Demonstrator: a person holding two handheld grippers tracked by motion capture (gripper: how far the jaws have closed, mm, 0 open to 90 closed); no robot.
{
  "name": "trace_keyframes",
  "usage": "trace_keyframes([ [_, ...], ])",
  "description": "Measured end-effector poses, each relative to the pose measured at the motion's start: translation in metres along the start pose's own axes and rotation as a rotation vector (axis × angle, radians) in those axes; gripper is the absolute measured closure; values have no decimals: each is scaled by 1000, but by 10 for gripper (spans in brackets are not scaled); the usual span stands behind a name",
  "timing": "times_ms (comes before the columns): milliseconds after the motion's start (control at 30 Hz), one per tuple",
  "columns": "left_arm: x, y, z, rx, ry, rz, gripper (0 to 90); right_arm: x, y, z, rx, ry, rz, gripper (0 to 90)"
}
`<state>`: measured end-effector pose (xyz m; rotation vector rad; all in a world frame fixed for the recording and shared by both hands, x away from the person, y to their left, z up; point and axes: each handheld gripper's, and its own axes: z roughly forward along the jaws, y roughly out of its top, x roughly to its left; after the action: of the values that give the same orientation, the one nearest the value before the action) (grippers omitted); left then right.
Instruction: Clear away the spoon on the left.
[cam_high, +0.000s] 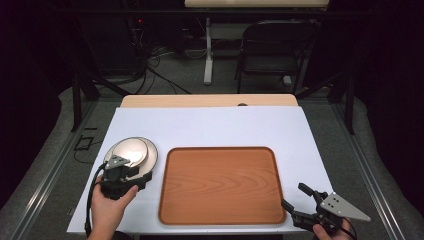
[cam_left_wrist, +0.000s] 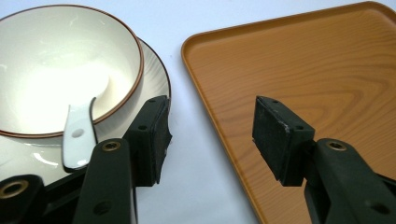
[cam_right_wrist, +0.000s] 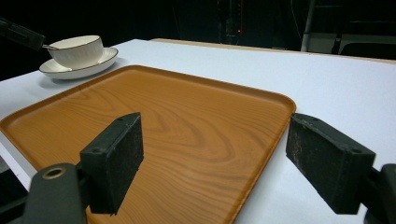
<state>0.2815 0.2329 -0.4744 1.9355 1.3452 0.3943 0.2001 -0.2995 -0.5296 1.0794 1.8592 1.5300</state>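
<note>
Plainly cream bowl (cam_left_wrist: 56, 65) — brown rim, glossy.

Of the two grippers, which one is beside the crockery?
The left gripper: it hovers open at the edge of the plate carrying the bowl and spoon. The right gripper sits across the tray.

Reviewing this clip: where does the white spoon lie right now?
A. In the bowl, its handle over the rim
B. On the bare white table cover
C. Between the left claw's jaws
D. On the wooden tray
A: the left gripper view shows the spoon with its scoop inside the bowl and its handle over the brown rim, above the saucer; nothing lies on the tray.
</note>
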Motion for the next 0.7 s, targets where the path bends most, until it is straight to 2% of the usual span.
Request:
trace_keyframes([
  [167,3,7,-3,11,1,-9,475,0,0,0,-3,-1,2,184],
  [300,7,12,-4,39,-19,-36,474,0,0,0,-2,-2,1,184],
  [533,13,21,-4,71,-4,-49,474,-1,0,0,0,0,6,184],
  [700,18,27,-4,88,13,-54,533,-1,0,0,0,-1,7,184],
])
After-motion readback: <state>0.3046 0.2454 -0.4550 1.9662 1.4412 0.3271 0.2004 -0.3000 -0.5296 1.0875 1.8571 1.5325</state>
